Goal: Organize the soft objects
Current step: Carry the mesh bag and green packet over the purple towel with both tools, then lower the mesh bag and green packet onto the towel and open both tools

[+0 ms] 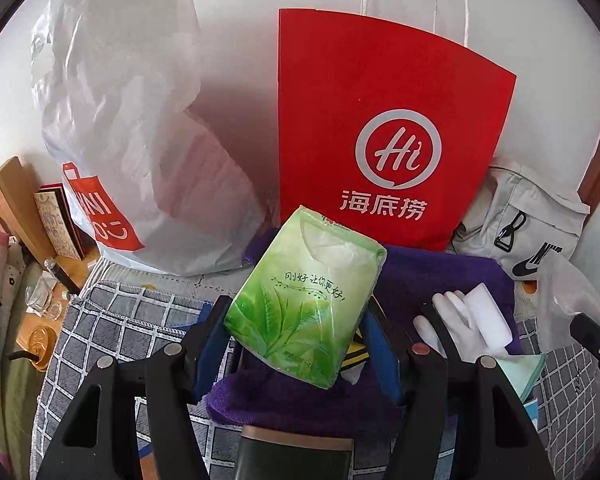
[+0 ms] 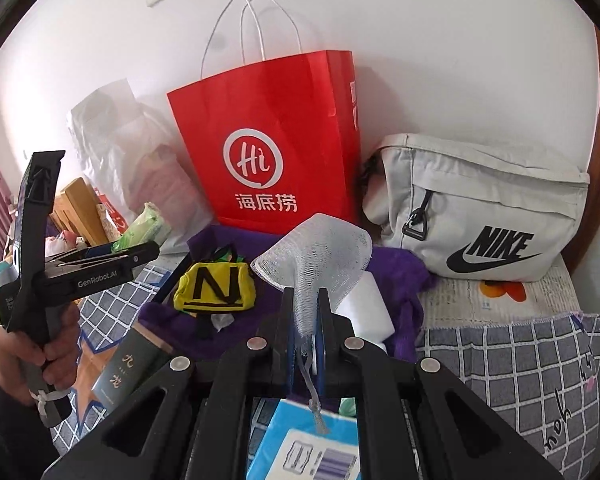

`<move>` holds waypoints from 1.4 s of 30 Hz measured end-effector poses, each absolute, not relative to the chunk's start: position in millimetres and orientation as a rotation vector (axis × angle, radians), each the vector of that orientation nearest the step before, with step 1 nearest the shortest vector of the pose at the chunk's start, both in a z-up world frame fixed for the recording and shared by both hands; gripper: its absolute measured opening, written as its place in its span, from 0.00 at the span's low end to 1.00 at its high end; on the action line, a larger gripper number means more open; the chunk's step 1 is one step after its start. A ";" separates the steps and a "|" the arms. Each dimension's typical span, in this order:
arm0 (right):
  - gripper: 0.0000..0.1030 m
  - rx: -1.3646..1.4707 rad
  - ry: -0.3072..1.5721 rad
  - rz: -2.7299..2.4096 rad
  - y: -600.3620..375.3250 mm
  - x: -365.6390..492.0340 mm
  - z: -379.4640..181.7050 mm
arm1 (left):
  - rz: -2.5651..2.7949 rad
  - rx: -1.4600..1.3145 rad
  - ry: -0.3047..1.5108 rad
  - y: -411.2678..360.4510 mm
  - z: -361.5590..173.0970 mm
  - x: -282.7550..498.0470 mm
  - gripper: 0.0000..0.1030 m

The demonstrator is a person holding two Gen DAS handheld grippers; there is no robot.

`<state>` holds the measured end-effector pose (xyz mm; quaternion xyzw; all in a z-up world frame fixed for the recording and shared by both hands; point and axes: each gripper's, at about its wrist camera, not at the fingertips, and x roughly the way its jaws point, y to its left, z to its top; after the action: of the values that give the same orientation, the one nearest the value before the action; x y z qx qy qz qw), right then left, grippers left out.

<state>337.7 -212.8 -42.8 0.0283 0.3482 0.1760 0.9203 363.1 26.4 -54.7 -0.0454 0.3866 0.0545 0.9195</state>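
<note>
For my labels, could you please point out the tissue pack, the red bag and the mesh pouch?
tissue pack (image 1: 300,300), left wrist view, green leaf print.
red bag (image 2: 276,136), right wrist view, front panel.
mesh pouch (image 2: 320,252), right wrist view, flared top.

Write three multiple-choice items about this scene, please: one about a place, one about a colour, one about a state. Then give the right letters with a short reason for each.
1. Where does the red paper bag stand?
A. against the wall, left of the grey Nike bag
B. flat on the checked cloth
C. inside the white plastic bag

2. What colour is the tissue pack in the left gripper?
A. blue
B. green
C. pink

3. What is the state of the right gripper?
A. open and empty
B. shut on a book
C. shut on the white mesh pouch

Answers: 1 A, the bag stands upright by the wall beside the Nike bag. 2 B, its wrapper shows green leaves. 3 C, the mesh is pinched between the jaws.
</note>
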 end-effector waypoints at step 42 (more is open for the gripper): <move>0.63 0.051 0.902 0.499 -182.5 399.7 -110.9 | -0.017 -0.058 0.920 -14.5 -112.4 401.7 0.60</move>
<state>399.7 -182.5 -110.9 0.0245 0.4313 0.2387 0.8697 401.7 -14.5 -112.4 -0.0278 0.4440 -0.0083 0.8955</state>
